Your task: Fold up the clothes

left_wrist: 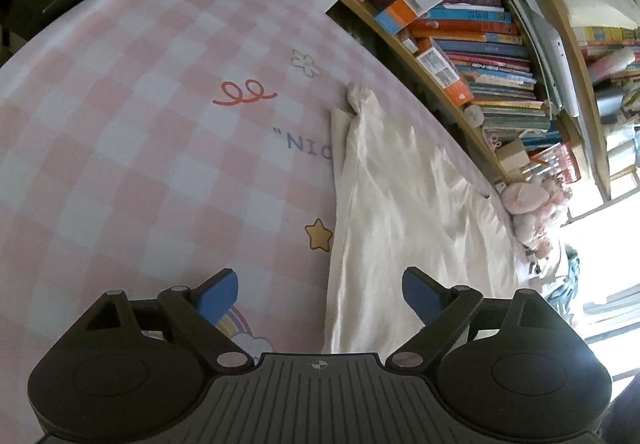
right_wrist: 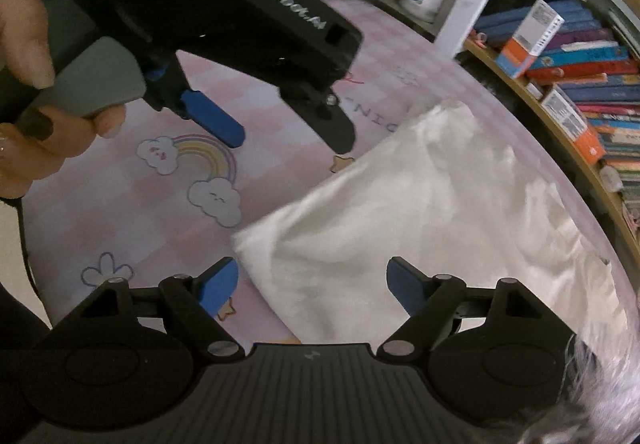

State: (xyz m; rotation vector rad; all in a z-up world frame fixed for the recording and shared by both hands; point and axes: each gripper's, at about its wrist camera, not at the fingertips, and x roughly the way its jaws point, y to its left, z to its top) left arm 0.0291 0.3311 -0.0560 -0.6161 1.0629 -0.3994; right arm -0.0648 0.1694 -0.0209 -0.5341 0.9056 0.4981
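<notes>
- While the pink-and-white checked mat printed with rainbows, clouds and stars [left_wrist: 120, 148] takes up most of both views, only its right-hand part is covered by the garment; the rest is seen bare.
- White, satin-like cloth with soft creases [left_wrist: 408, 204] is seen lying on that mat, stretched from the centre to the lower right of the left wrist view and filling the centre right of the right wrist view. Its left border is seen as a long, fairly straight edge, which suggests one fold may already have been made, though this cannot be confirmed. A bunched, knot-like end is seen at its top in the left wrist view.
- Wooden shelves packed with stacked books [left_wrist: 480, 44] are seen along the right side, just beyond the mat's edge, taking no part in the work.
- At the bottom of its own view, the left gripper with blue pads [left_wrist: 320, 294] is seen with jaws spread wide and nothing between them; the cloth's left edge lies below and ahead. It also shows at the upper left of the right wrist view, held by a hand [right_wrist: 28, 92].
- At the bottom of its view, the right gripper [right_wrist: 312, 284] is seen with jaws apart over a corner of the cloth, with no pad pressed on it.
- Folding is judged unfinished: the cloth is gripped by neither tool, and a hold on it and at least one further fold remain to be made.
</notes>
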